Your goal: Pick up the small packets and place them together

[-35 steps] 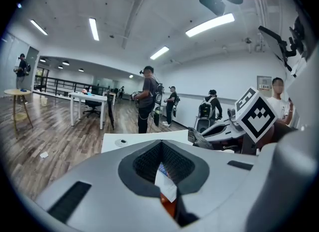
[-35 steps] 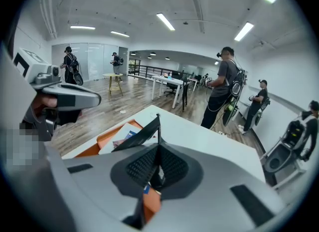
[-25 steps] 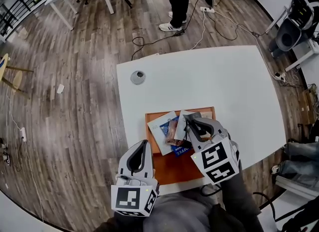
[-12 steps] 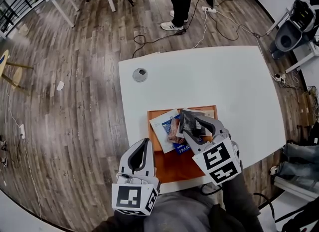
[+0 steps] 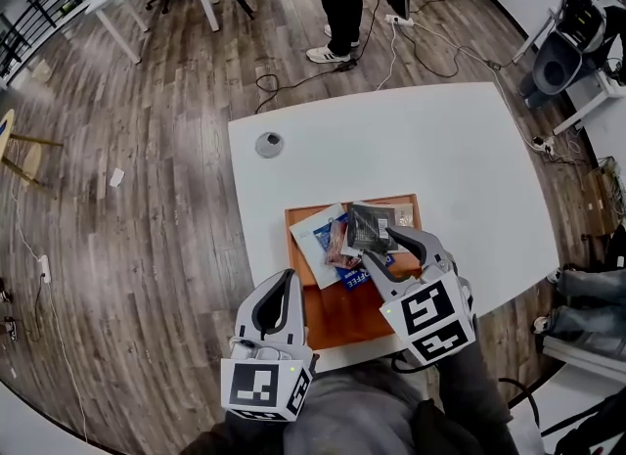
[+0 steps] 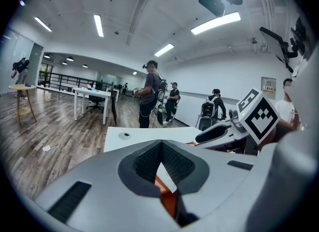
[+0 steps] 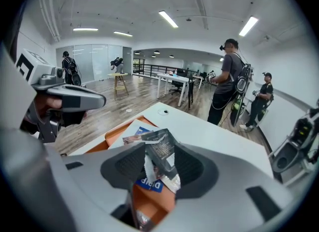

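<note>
An orange tray [image 5: 337, 321] on the white table [image 5: 440, 140] holds a pile of small packets: a white one [image 5: 315, 235], a reddish one [image 5: 339, 243], a blue one [image 5: 357, 274] and a dark grey one [image 5: 372, 225] on top. My right gripper [image 5: 383, 250] hovers just short of the dark packet [image 7: 160, 151]. Its jaws have just been opening and now stand wide, with their pads off the packet beyond the tips. My left gripper [image 5: 283, 282] hangs over the tray's near left corner, its tips together and empty.
A round grey grommet [image 5: 269, 143] sits in the table's far left part. A person [image 5: 337, 3] stands beyond the far edge among cables [image 5: 293, 81] on the wooden floor. The table's near edge is right under my grippers.
My right gripper has opened and let go of the dark grey packet, which now lies on the pile. The gripper has drawn back a little toward me. The left gripper has stayed put.
</note>
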Available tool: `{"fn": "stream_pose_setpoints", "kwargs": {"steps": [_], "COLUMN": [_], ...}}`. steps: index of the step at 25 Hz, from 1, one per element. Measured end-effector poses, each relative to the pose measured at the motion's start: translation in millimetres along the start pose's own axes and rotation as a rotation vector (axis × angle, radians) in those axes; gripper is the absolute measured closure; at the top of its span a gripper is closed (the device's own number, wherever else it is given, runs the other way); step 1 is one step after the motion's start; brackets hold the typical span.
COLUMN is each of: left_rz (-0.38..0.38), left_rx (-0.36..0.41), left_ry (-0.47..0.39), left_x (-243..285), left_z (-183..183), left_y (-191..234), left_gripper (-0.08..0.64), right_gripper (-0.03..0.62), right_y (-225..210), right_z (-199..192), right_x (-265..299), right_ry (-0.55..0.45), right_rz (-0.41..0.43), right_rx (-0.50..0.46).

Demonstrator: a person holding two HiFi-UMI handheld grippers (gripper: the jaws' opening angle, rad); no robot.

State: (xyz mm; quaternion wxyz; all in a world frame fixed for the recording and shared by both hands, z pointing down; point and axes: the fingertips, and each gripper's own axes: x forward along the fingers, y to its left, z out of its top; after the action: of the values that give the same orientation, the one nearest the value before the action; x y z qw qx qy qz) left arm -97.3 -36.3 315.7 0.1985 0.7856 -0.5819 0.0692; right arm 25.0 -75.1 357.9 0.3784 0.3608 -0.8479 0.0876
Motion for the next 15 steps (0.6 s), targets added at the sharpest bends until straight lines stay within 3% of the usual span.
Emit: {"fn": "stream_pose_setpoints", "kwargs": {"steps": [15], "left_rz": [-0.152], "left_rx": [0.044], "left_ry": [0.083], "left_x": [-17.8], "left_z": [-41.9], "left_y": [-50.1], "left_gripper": [0.565], "right_gripper": [0.446], "right_y": [27.0], "right_z": [-88.5], "right_x": [-42.8], "right_ry": [0.106], "right_rz": [-0.066], "right_rx": [0.107]}}
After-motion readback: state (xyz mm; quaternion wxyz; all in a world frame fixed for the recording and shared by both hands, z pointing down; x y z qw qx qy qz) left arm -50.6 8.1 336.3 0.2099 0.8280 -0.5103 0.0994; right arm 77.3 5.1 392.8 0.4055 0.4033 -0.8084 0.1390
